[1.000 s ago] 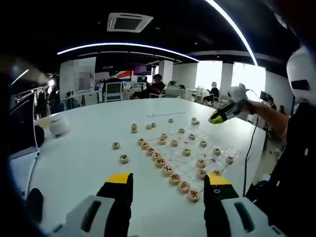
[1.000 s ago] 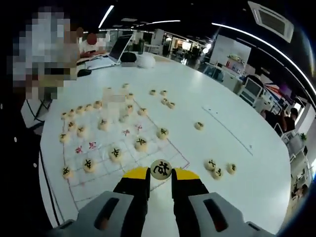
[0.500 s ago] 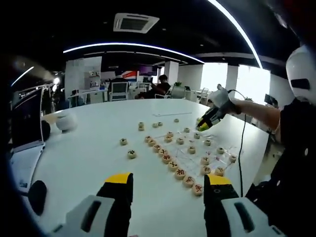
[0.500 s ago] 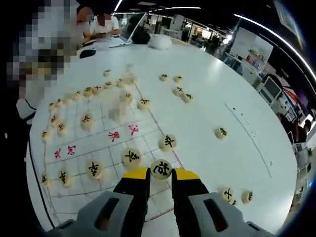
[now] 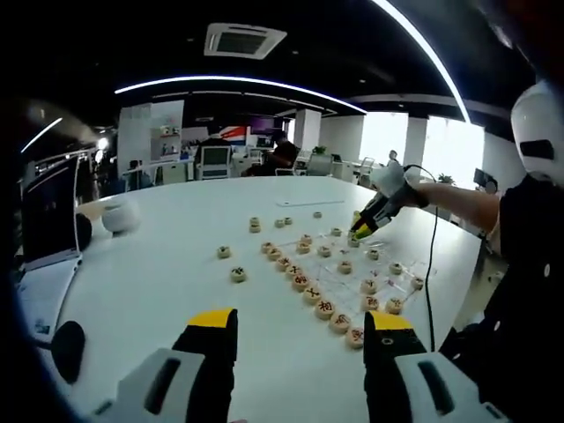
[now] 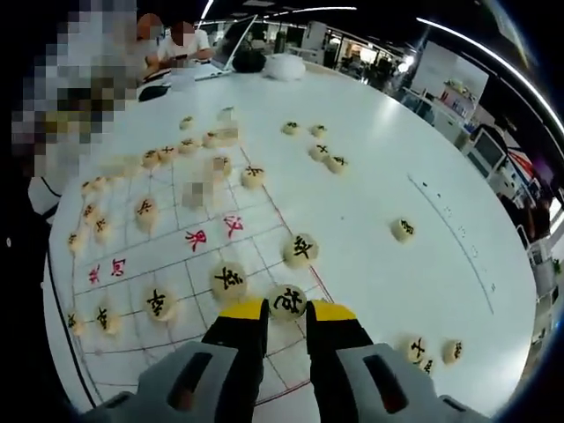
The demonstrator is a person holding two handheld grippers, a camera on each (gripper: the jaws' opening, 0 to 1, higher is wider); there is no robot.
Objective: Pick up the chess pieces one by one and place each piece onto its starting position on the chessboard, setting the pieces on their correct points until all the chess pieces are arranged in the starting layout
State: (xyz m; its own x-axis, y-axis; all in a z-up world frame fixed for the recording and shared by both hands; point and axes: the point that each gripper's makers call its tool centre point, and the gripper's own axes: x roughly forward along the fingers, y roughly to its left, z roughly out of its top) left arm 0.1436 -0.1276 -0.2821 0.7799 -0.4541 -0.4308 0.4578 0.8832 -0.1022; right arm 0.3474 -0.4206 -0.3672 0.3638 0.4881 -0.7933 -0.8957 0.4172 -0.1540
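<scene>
Piece [image 6: 287, 302] pinched in right gripper [image 6: 287, 310] over chessboard [image 6: 132, 348]; left gripper [image 5: 300, 324] jaws apart, holding nothing

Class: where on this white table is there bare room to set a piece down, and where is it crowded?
Bare: the white round table between the three loose round wooden pieces and the lone piece. Crowded: the clear gridded chessboard, its far row packed.

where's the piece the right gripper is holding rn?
In the right gripper view, the held piece sits between the right gripper tips, low over the chessboard edge.
</scene>
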